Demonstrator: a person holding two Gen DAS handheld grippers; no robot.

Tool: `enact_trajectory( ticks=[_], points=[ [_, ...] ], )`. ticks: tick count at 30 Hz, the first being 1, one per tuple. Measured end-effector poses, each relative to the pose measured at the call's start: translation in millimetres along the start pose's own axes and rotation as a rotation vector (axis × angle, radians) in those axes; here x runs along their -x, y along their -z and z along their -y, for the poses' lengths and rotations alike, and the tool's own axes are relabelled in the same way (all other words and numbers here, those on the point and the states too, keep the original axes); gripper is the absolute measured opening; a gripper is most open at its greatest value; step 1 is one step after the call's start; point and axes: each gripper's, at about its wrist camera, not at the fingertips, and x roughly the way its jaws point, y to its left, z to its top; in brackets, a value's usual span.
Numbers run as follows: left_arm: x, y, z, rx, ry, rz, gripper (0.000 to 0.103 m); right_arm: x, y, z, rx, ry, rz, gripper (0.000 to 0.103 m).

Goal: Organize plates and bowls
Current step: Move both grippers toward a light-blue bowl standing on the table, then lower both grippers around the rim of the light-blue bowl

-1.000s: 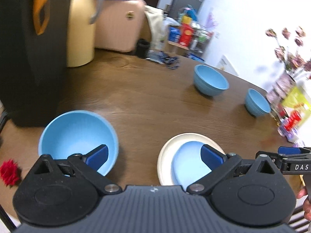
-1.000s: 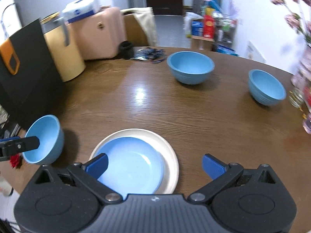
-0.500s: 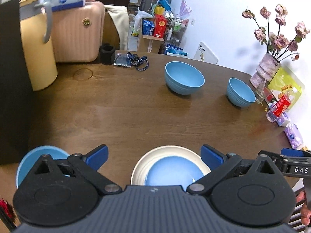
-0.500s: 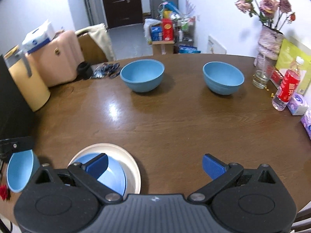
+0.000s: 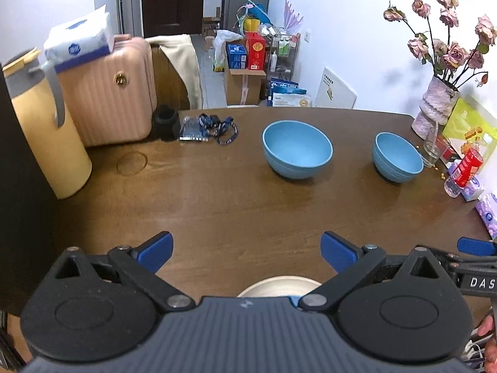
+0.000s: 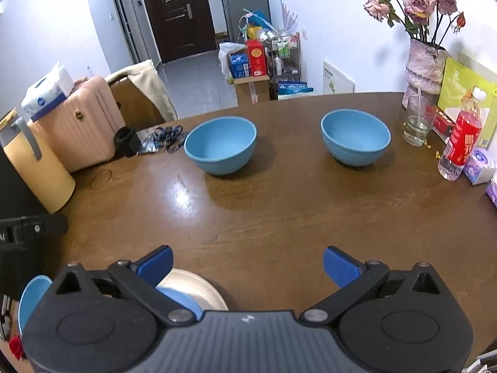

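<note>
Both my grippers, left [image 5: 247, 248] and right [image 6: 248, 264], have pulled back, fingers spread and empty; two blue bowls [image 6: 221, 149] [image 6: 355, 141] sit empty, blue plate [image 6: 178, 300] inside cream plate [image 6: 203, 289].

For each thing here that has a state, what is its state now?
Left gripper: open, empty.
Right gripper: open, empty.
Big bowl: upright, empty.
Small bowl: upright, empty.
Near bowl: mostly hidden.
Blue plate: stacked on the cream plate.
Glass: upright, some water, straw in it.
Door: shut.
</note>
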Motion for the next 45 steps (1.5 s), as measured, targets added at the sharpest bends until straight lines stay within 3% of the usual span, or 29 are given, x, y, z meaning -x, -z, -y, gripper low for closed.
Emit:
enact_trajectory(
  ticks=[25, 45],
  points=[
    [-62.7, -107.6, 32.9, 0.080, -0.104, 0.040, 0.103, -71.8, -107.9, 17.7, 0.019, -0.053, 0.023, 0.103],
    [-160.5, -136.7, 57.9, 0.102, -0.172, -0.014, 0.103, -175.6, -154.1, 27.4, 0.088, -0.079, -0.087, 0.103]
  ],
)
